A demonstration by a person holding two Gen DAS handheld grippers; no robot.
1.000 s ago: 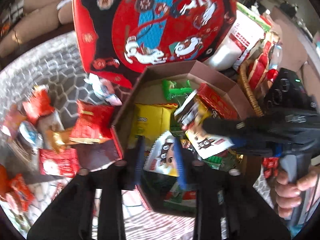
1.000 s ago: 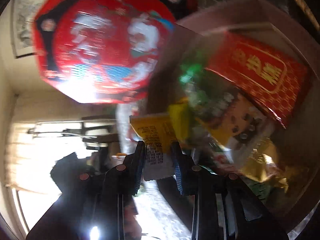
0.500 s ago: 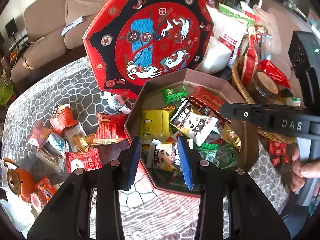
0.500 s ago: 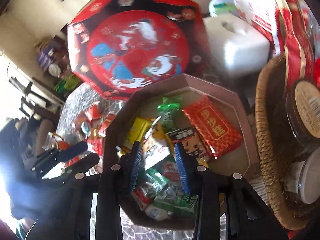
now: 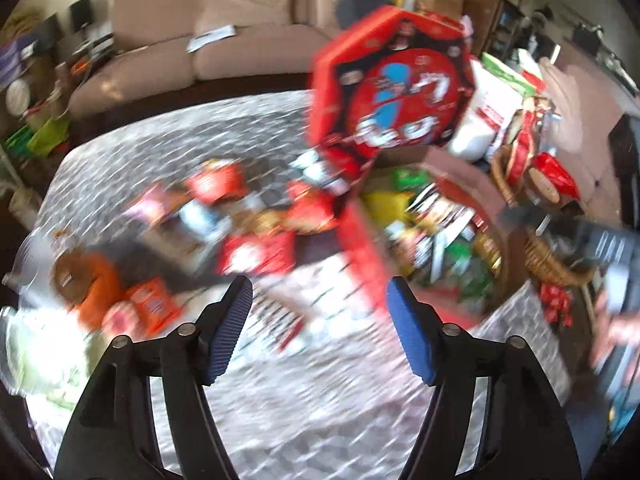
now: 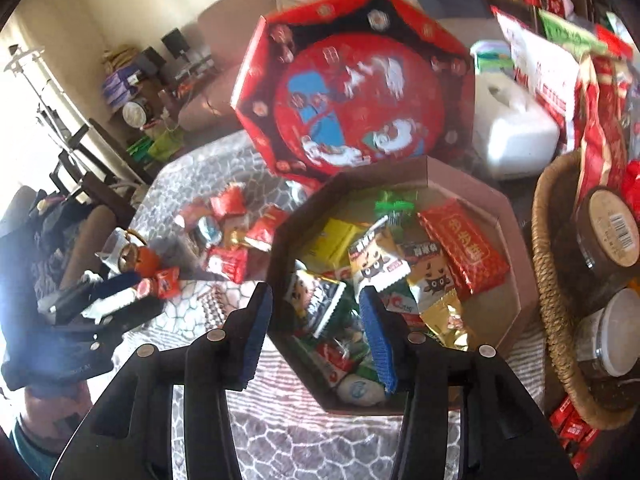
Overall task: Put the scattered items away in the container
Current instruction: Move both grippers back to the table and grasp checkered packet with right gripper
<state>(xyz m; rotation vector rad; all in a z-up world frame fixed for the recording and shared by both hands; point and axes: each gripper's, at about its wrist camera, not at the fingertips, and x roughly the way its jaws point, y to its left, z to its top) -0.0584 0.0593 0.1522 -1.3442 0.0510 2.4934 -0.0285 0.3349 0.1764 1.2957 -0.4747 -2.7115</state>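
Observation:
The open octagonal box (image 6: 464,178) sits on the patterned table, holding several snack packets (image 6: 376,256). My right gripper (image 6: 316,320) hovers above the box's near left side, its jaws opening with nothing between them. To the left of the box, scattered packets (image 6: 230,240) lie on the table. The left wrist view is motion-blurred. In it my left gripper (image 5: 318,308) hangs over bare table in front of those scattered packets (image 5: 256,236), its jaws opening wide and empty. The box (image 5: 362,252) is to its right.
The red lid (image 6: 352,100) leans upright behind the box. A wicker basket (image 6: 548,280) with jars stands at the right and a white tub (image 6: 516,128) behind it. An orange teapot (image 6: 136,258) stands at the table's left. A sofa (image 5: 240,28) lies beyond the table.
My right gripper let go of a yellow-and-white packet, rose and rolled level. My left gripper drew back from over the box toward the scattered packets and opened wider.

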